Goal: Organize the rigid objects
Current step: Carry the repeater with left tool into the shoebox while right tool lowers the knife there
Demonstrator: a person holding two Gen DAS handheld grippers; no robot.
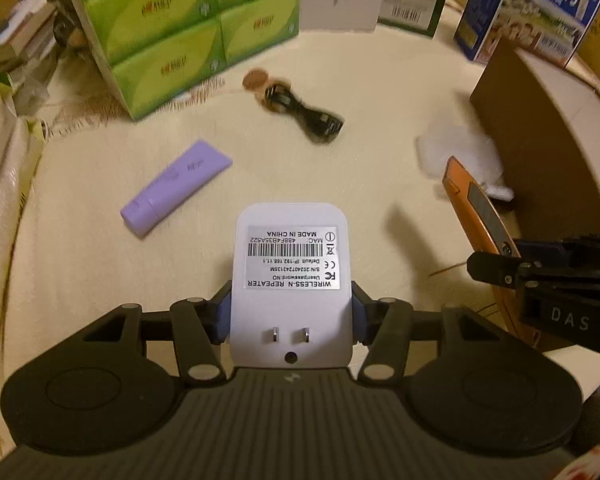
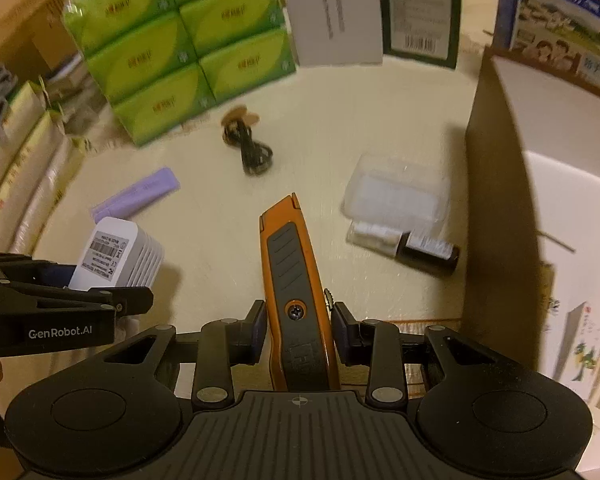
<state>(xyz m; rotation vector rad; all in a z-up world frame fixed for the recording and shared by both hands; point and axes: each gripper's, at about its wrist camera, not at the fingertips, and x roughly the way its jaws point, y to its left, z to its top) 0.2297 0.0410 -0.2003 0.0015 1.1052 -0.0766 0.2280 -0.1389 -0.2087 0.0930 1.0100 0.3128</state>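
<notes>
My left gripper is shut on a white wireless repeater plug, held above the cream table, label and prongs facing up. It also shows in the right wrist view. My right gripper is shut on an orange utility knife, pointing forward over the table; the knife also shows in the left wrist view. On the table lie a purple tube, a coiled black cable, a clear plastic case and a small dark bottle.
A cardboard box with a white inside stands at the right. Green tissue packs are stacked at the back left, with white and dark cartons and a blue milk carton behind. Bags line the left edge.
</notes>
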